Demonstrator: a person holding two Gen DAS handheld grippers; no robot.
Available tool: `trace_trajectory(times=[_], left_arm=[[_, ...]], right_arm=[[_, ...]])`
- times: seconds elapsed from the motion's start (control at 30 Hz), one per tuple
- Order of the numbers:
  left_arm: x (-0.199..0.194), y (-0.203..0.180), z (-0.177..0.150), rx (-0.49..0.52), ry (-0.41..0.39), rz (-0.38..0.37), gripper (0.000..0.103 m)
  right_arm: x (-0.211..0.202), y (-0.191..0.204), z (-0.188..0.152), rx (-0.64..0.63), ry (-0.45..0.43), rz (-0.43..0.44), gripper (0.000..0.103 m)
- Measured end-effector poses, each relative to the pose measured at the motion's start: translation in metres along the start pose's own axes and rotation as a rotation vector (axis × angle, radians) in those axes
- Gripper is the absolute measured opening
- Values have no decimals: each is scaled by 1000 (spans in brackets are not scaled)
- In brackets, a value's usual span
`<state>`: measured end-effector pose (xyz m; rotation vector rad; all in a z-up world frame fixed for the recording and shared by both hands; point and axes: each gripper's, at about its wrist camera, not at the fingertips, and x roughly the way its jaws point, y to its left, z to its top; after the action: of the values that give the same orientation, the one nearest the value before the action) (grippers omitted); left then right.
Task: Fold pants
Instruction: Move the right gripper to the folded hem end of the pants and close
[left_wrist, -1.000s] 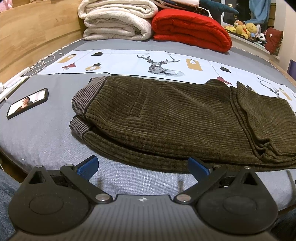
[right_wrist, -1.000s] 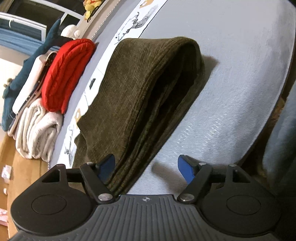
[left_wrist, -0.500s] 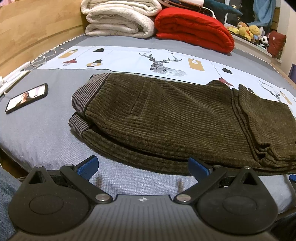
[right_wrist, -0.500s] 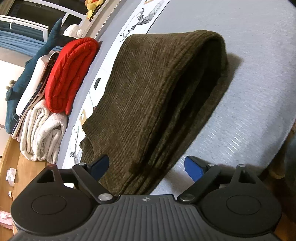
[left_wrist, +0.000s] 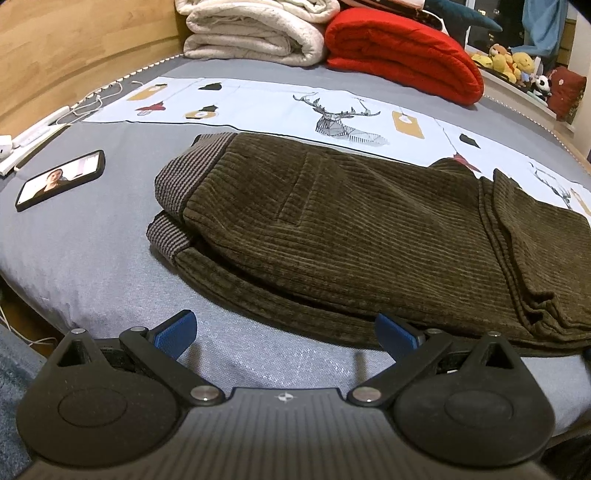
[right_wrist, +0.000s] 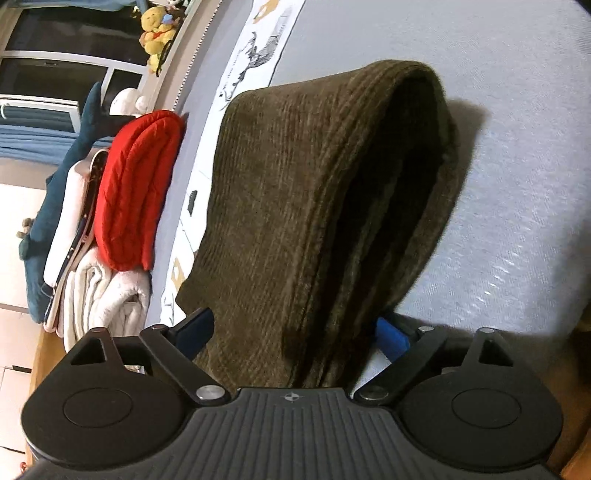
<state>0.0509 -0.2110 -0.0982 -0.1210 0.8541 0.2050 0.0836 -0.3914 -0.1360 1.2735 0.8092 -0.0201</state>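
Grey bedding (left_wrist: 92, 266) lies under both tools. Left gripper (left_wrist: 283, 332) gapes wide, empty, just short of the folded brown corduroy pants (left_wrist: 351, 236). Right gripper (right_wrist: 295, 334) stands wide, straddling the pants' folded end without pinching. No readable writing shows; a lit phone (left_wrist: 61, 180) lies nearby.

The right tool (right_wrist: 295, 334) now straddles the folded edge of the pants (right_wrist: 295, 206), its blue pads spread wider than a second ago.

i'm looking into a home bedroom: a grey-sheeted bed (left_wrist: 92, 258) against a wooden headboard (left_wrist: 74, 48), folded cream blankets (left_wrist: 255, 33) and a red quilt (left_wrist: 402, 55) stacked on it, plush toys (left_wrist: 506, 62) lining the window ledge.
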Motion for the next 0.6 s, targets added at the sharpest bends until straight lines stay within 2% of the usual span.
trace_trajectory(times=[0.13, 0.27, 0.43, 0.6], left_arm=[[2, -1, 1, -7, 5, -5, 103], [5, -5, 2, -9, 20, -24, 103], [4, -11, 1, 6, 7, -16, 103], [9, -11, -1, 18, 10, 17, 103]], right_arm=[[-19, -1, -1, -62, -44, -44, 91], [-36, -6, 10, -141, -156, -115, 91], [-30, -15, 25, -141, -174, -83, 92], [-12, -6, 31, -171, -163, -69, 103]])
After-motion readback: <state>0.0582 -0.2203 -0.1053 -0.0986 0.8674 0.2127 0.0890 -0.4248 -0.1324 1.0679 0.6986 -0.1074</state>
